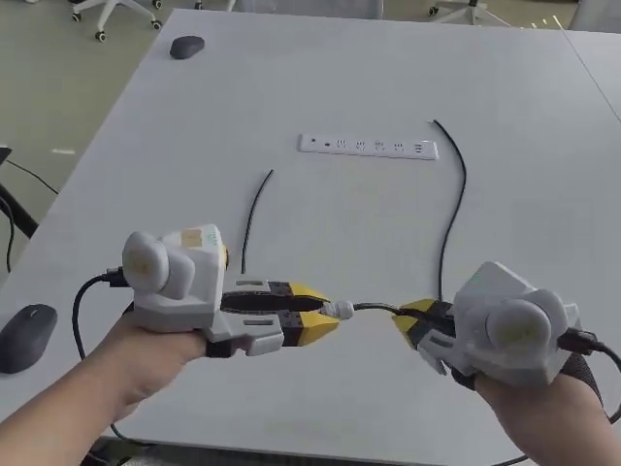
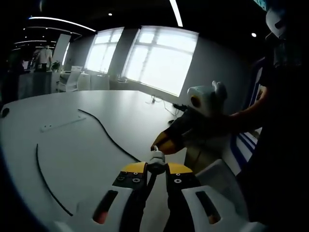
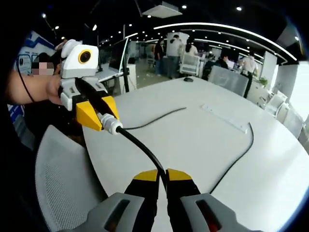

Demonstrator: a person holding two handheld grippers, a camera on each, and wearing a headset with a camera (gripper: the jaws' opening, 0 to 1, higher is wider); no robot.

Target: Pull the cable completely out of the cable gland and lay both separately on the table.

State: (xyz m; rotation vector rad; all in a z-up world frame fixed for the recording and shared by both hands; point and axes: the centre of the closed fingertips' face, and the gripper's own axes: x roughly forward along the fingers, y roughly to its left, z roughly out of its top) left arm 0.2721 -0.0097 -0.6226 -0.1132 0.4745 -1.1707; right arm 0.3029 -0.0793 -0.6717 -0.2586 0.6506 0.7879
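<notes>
Left gripper: jaws narrow, clamped on white cable gland, near desk front edge, at 6 o'clock of power strip. Black cable leaves gland toward 3 o'clock into right gripper, jaws pinched tight on it. Cable stretch behind right gripper body hidden; rest trails toward 12 o'clock across desk. Cable depth inside gland: cannot tell.

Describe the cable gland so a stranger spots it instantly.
Near the front edge of the white table, two yellow-tipped grippers face each other. The small white cable gland sits clamped by the left gripper, a black cable running from it into the right gripper. Alone among thin black cables, it is stubby and white.
</notes>
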